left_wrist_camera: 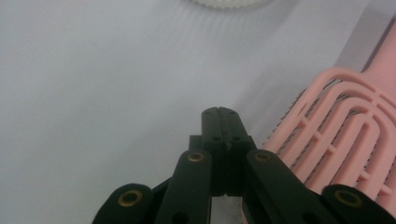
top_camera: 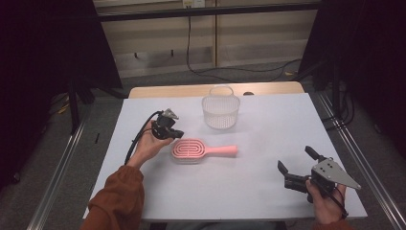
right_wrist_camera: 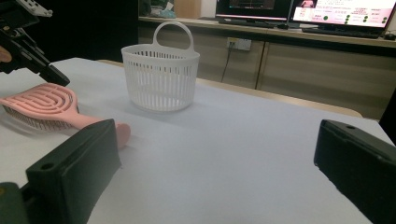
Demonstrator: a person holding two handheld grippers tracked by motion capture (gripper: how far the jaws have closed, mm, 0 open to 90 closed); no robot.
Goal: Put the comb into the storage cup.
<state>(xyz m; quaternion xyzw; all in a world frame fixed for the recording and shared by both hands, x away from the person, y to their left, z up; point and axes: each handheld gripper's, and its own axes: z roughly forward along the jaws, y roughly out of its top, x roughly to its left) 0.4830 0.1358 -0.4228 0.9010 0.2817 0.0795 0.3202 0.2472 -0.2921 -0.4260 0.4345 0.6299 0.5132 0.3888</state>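
white-covered table [top_camera: 249,191]; pink hairbrush [top_camera: 201,149] flat mid-table, white basket [top_camera: 220,112] upright behind it, apart.

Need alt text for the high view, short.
A pink hairbrush lies flat mid-table on a white table, handle toward the person's right. The left gripper, jaws shut, sits at the brush head; the right gripper waits open at the near right. A white slotted basket stands behind the brush.
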